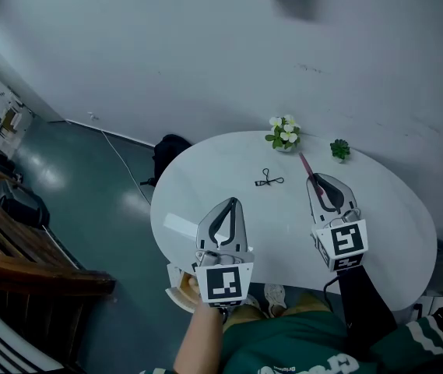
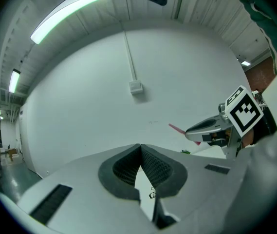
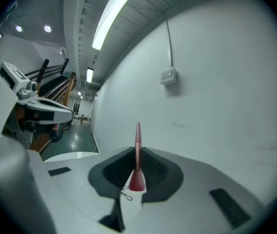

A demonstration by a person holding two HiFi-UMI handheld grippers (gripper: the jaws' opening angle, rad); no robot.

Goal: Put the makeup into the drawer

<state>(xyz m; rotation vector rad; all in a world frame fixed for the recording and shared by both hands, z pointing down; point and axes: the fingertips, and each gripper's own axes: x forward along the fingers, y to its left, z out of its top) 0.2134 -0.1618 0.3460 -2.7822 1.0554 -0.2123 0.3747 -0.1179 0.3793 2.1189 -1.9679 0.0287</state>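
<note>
A thin red makeup pencil (image 1: 305, 164) sticks out past the tips of my right gripper (image 1: 313, 178), which is shut on its thick end and held up above the white round table (image 1: 392, 209). In the right gripper view the pencil (image 3: 138, 143) points straight ahead between the dark pads (image 3: 153, 172). My left gripper (image 1: 232, 203) hovers over the table's near left part, jaws closed tip to tip with nothing between them. From the left gripper view, the right gripper (image 2: 196, 129) and the pencil (image 2: 176, 128) show at the right. A drawer-like white tray (image 1: 179, 285) shows below the table's near edge.
A small black wire-like item (image 1: 268, 181) lies mid-table. A little pot of white flowers (image 1: 285, 133) and a tiny green plant (image 1: 339, 149) stand at the far edge by the wall. A dark bag (image 1: 171, 153) and cable lie on the floor; wooden furniture (image 1: 19, 248) is at left.
</note>
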